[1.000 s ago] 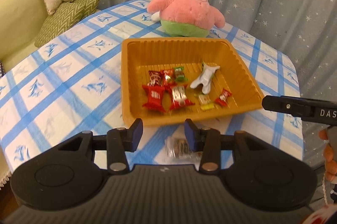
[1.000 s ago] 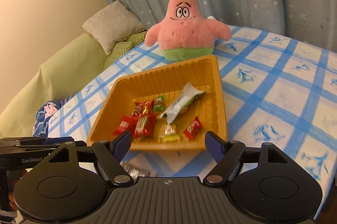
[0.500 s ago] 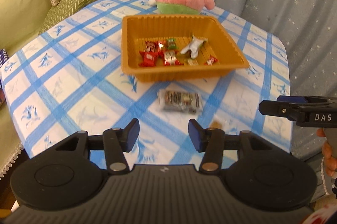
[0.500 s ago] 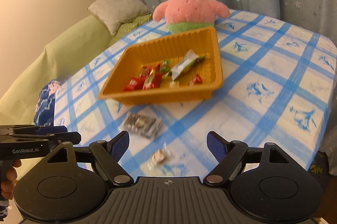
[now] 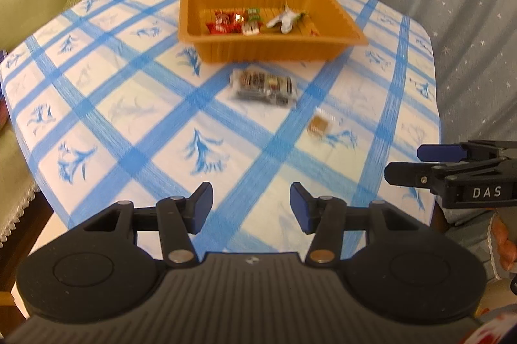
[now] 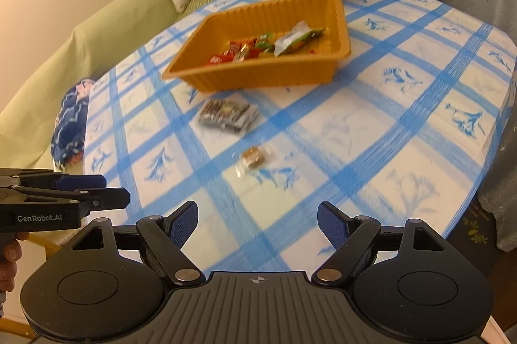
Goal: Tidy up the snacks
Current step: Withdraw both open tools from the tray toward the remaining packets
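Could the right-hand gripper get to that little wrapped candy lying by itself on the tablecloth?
Probably yes. The right gripper is open and empty, and the candy lies ahead of it on bare tablecloth, apart from the packet and tray. Nothing stands between them.

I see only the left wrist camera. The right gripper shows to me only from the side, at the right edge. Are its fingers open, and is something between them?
Observer: In the right wrist view the right gripper is wide open, with nothing between its fingers.
Operator: Is the small brown candy in front of that gripper?
Observer: Yes. The small brown candy lies on the tablecloth almost straight ahead of the gap, nearer than the dark packet.
Operator: Is there anything beside the table on the left that I cannot see?
Observer: A blue patterned cloth lies on the green sofa, next to the table's edge.
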Motion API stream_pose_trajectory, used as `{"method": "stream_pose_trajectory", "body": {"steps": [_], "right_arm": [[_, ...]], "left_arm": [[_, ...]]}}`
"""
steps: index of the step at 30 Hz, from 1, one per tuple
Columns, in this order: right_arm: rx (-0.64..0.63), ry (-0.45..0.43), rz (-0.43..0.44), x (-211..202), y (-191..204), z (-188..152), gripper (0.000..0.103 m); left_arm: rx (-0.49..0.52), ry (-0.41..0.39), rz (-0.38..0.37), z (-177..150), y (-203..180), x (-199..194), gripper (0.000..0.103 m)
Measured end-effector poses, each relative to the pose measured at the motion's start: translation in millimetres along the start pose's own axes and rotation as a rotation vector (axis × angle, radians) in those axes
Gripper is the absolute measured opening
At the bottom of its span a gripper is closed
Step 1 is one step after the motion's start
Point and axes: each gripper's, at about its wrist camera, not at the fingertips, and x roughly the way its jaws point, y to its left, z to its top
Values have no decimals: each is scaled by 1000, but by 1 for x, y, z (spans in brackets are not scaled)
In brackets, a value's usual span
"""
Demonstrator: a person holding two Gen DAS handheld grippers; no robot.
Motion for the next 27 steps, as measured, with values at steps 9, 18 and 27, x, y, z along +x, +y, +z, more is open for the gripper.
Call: {"method": "stream_pose_trajectory", "body": {"steps": [9,18,27], "right_arm": [[3,78,-3,13,8,-21,81],[16,121,-15,22,14,-29,81],[30,145,-30,31,16,-28,81]], "left_arm": [[3,60,-15,-21,-2,9,50],[13,89,-27,-27,1,14,50],[20,98,-28,-24,3,18,50]]}}
